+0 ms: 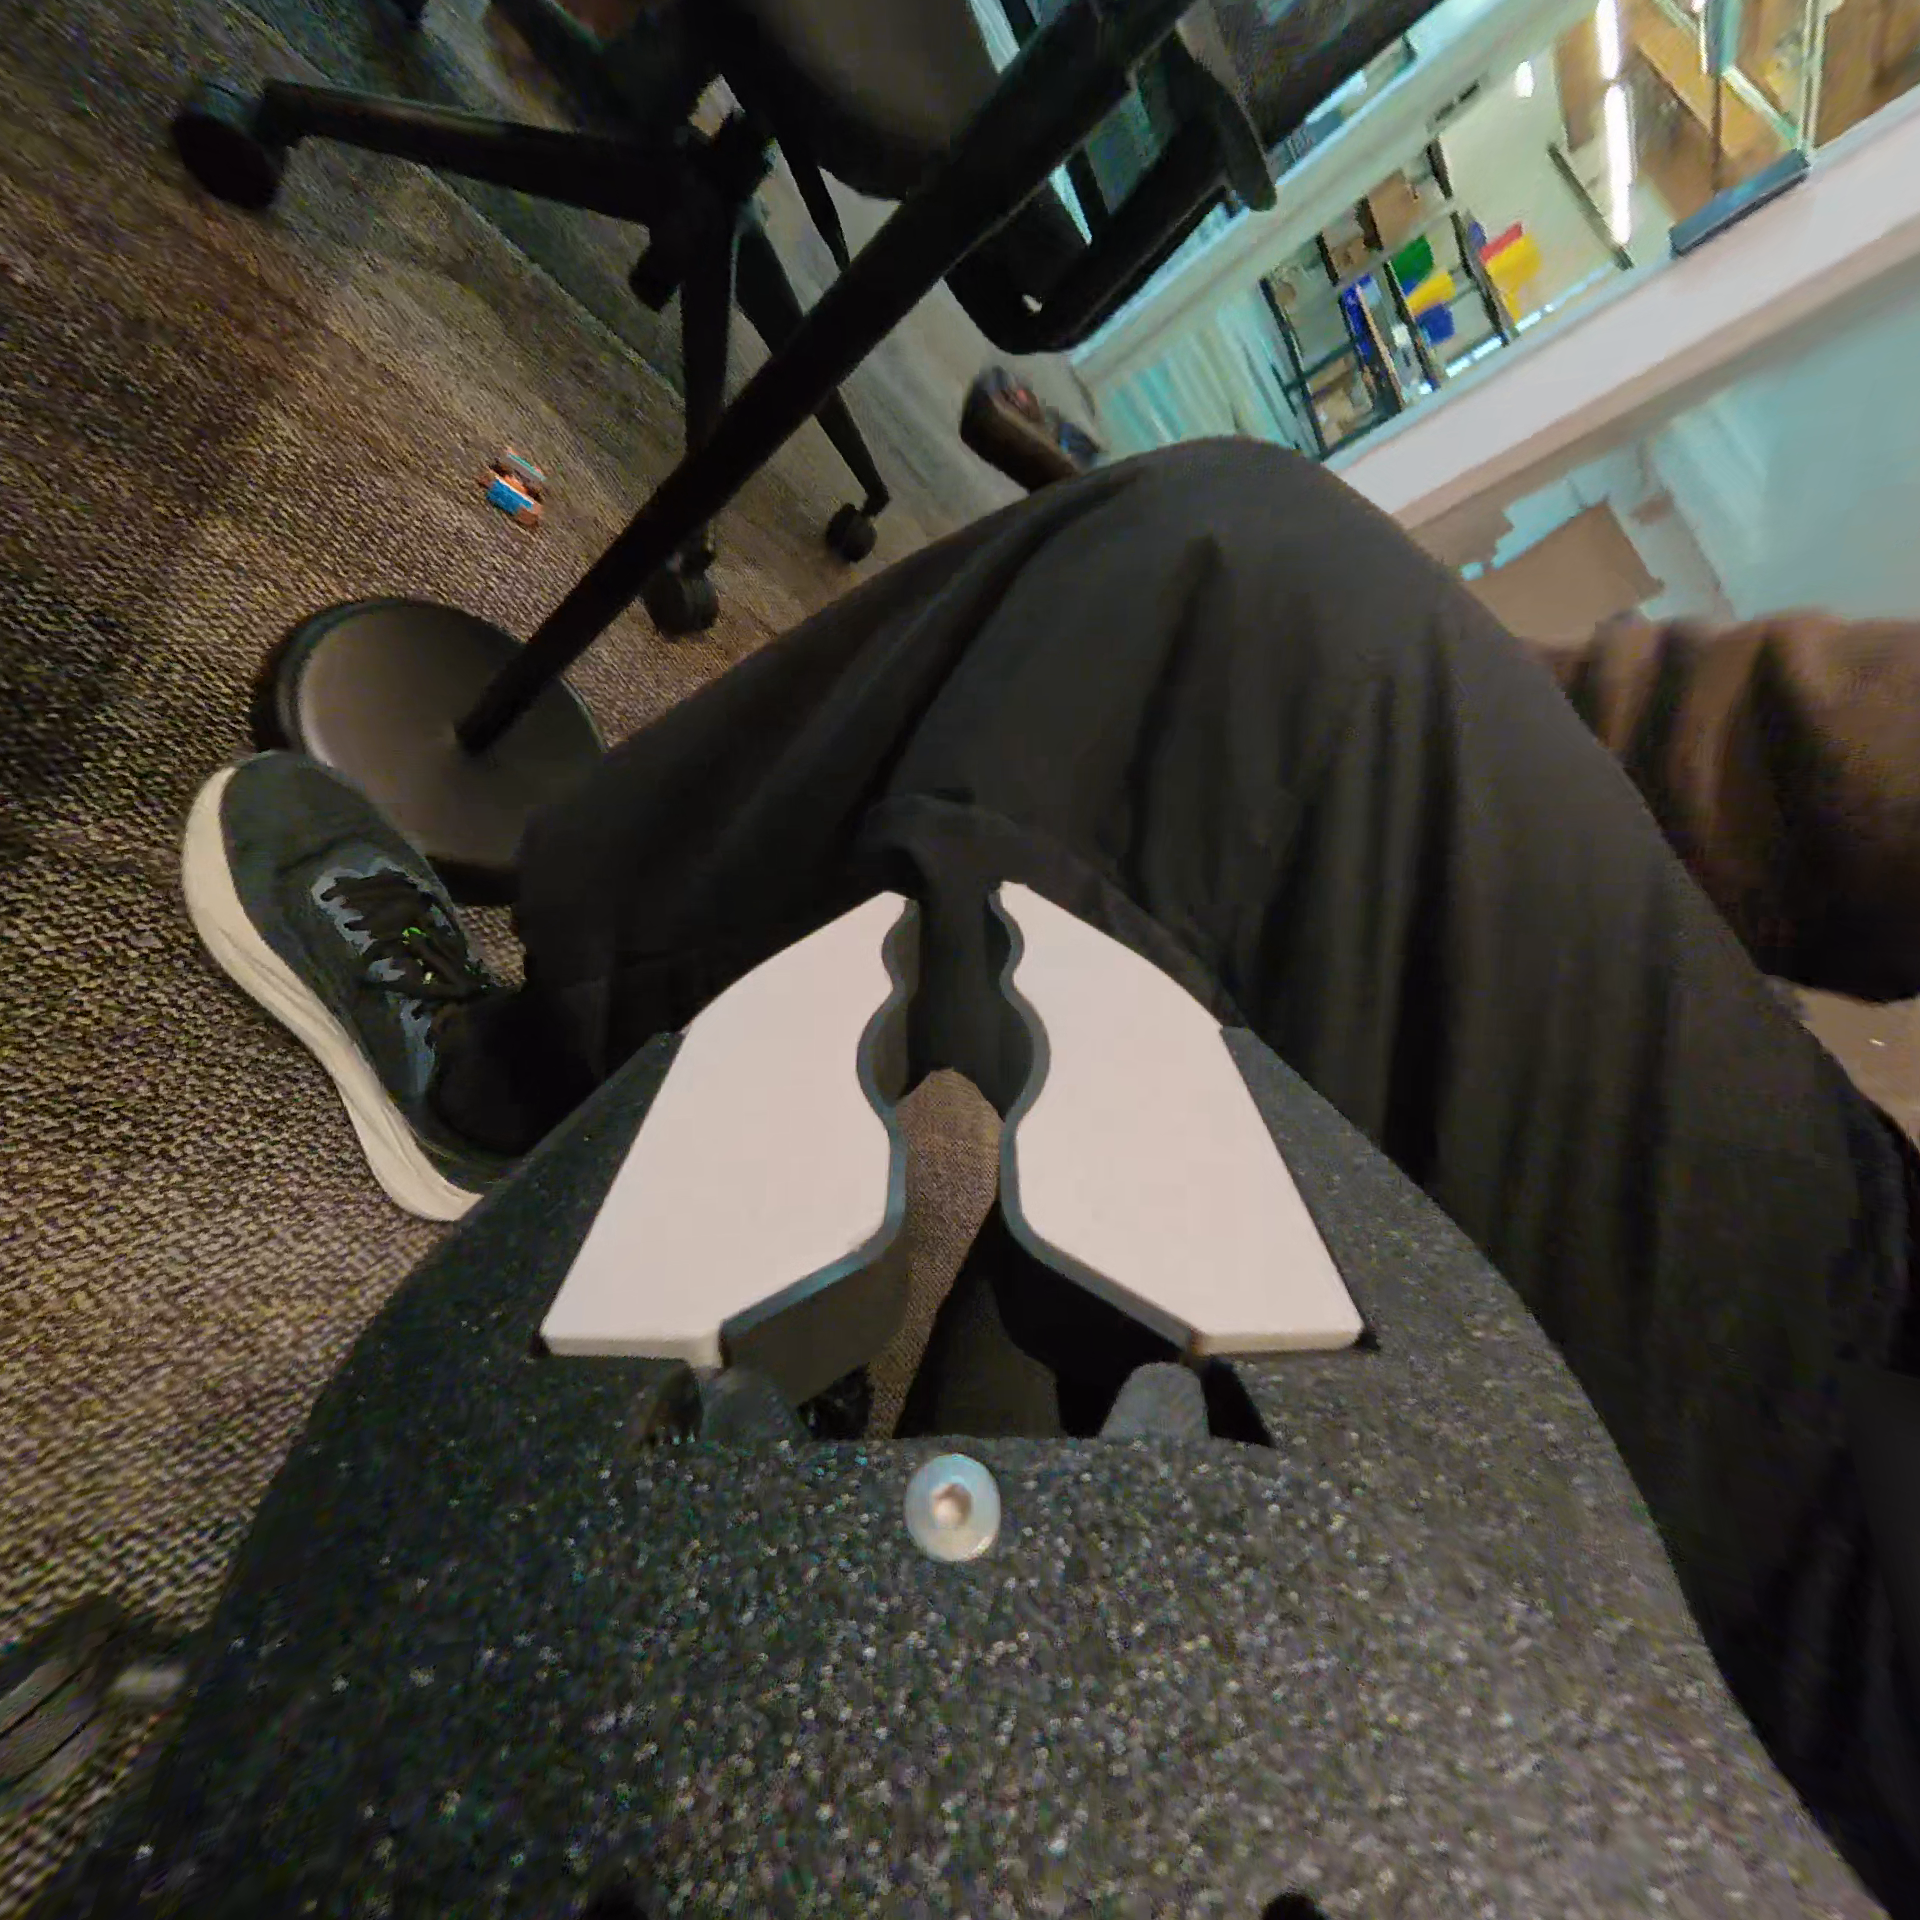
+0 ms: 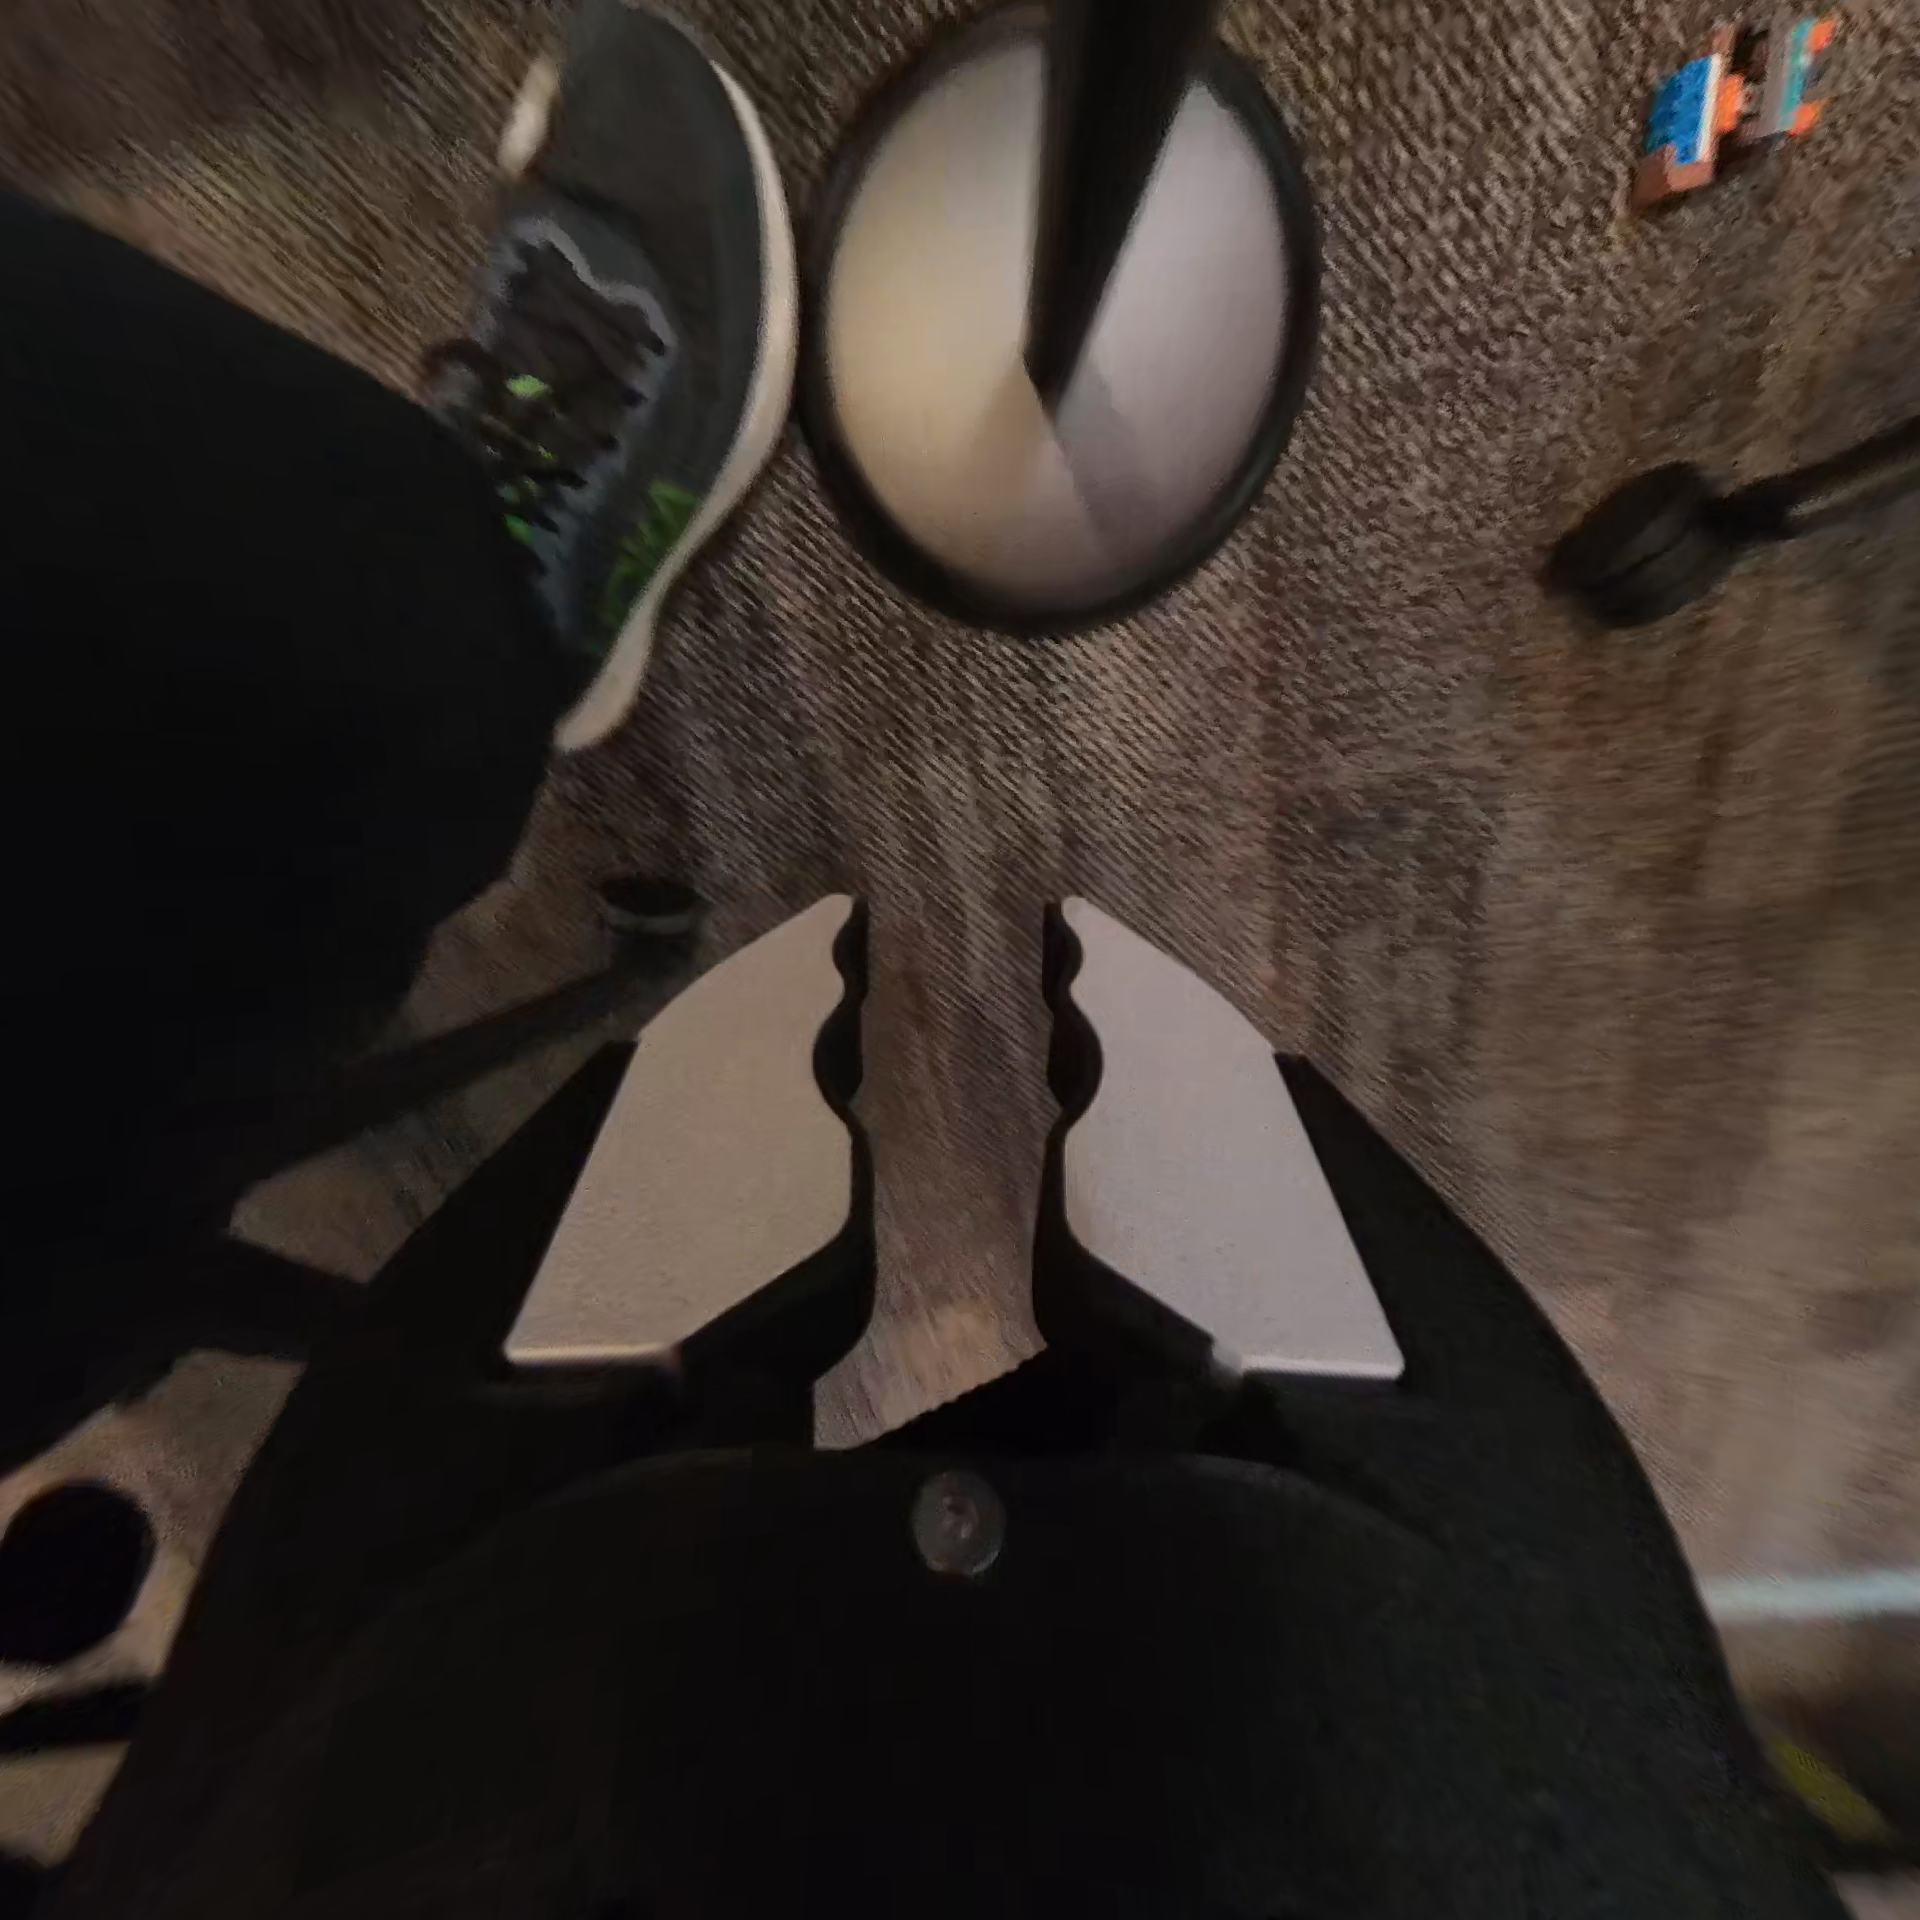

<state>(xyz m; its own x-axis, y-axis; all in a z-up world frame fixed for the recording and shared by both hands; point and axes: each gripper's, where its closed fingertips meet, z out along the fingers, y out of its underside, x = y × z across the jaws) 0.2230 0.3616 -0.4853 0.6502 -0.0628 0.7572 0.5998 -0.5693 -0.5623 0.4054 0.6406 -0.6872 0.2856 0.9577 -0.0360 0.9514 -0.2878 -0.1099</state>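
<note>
left gripper (image 1: 958,914) nearest, speckled black body, pale fingers (image 1: 1132,1122) nearly pressed together, a fold of black trouser cloth (image 1: 951,966) pinched at the tips. rested on the trouser leg (image 1: 1299,779) of a seated person, knee raised. brown sleeve (image 1: 1766,790) just right of the leg. grey shoe (image 1: 332,935) with a white sole flat on the carpet (image 1: 156,1195), beside a round base (image 1: 416,707) with a black pole (image 1: 810,364) slanting up from it. farther off, chair legs (image 1: 582,156) on castors, and a small orange and blue block (image 1: 514,488) lying alone on the carpet. beyond, a white ledge (image 1: 1558,343), and past it shelves (image 1: 1434,281) with coloured bins.

right gripper (image 2: 956,925) aimed down at the carpet (image 2: 1455,935), blurred, body in shadow, pale fingers (image 2: 717,1143) spread with a clear gap, nothing between them. trouser leg (image 2: 229,623) dark at left, shoe (image 2: 623,364) poking out past it, touching or just beside the round base (image 2: 1060,312). castor (image 2: 1652,551) at right, well apart from the base. block (image 2: 1735,104) at the far top right, well apart from both grippers. carpet brown-grey, woven, mottled with darker patches.
</note>
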